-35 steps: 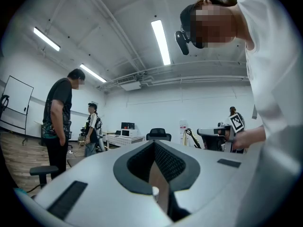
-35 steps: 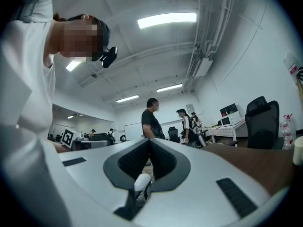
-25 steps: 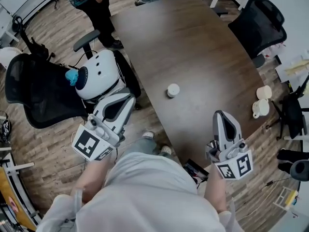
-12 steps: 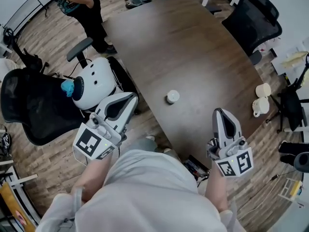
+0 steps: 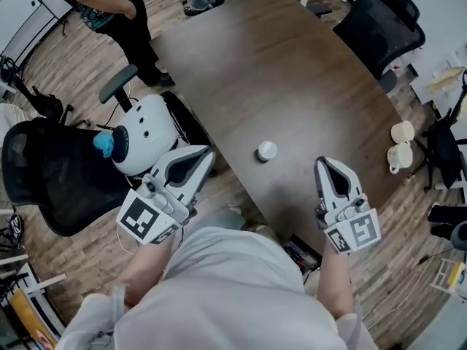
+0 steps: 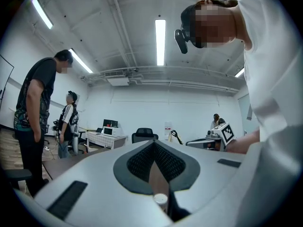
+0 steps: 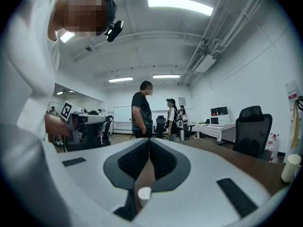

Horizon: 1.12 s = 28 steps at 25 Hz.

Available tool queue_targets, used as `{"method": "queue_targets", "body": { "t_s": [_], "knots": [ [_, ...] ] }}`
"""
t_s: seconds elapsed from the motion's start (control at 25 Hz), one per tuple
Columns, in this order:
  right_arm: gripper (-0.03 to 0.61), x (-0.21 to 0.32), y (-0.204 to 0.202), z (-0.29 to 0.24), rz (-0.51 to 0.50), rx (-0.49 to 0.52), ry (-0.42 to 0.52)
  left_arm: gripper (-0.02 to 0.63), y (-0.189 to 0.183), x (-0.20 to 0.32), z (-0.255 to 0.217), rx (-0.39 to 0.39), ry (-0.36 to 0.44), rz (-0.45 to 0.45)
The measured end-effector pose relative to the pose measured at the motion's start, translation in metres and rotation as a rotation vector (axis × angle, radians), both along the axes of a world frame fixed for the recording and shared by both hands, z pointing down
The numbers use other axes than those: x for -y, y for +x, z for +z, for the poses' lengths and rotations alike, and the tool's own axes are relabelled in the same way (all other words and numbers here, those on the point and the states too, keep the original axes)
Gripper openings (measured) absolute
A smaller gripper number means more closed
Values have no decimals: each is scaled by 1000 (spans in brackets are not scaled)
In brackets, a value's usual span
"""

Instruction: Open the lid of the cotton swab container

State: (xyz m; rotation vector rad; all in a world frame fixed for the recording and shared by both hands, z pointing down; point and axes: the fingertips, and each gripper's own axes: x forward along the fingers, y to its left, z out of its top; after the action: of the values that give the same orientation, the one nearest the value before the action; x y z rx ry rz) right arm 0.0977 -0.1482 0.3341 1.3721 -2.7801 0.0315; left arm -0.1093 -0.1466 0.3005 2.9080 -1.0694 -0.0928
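The cotton swab container [image 5: 267,151], a small round white tub with its lid on, stands on the dark wooden table [image 5: 292,71] near the front edge. My left gripper [image 5: 203,155] is off the table's left edge, shut and holding nothing, pointing toward the container. My right gripper [image 5: 325,165] hovers over the table's front edge to the container's right, also shut and holding nothing. The container [image 6: 160,200] shows low between the closed jaws of the left gripper [image 6: 154,143] in the left gripper view. In the right gripper view the container [image 7: 144,193] sits likewise below the right gripper [image 7: 149,140].
A white robot with a blue patch [image 5: 142,133] and a black office chair [image 5: 44,173] stand left of the table. Another black chair [image 5: 376,20] is at the far right. Two white cups [image 5: 400,155] sit on the right. A person [image 5: 109,6] stands at the far left.
Both grippers have come closer to the container; the right one moved forward over the table edge, the left one slid right toward the table. Both stayed shut.
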Motion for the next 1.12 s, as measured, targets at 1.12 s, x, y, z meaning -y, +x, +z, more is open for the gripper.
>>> {"method": "queue_targets", "body": {
  "t_s": [1.12],
  "knots": [
    [34, 59, -39, 185, -328, -113, -303, 12, -21, 3, 18, 22, -38, -39]
  ]
}}
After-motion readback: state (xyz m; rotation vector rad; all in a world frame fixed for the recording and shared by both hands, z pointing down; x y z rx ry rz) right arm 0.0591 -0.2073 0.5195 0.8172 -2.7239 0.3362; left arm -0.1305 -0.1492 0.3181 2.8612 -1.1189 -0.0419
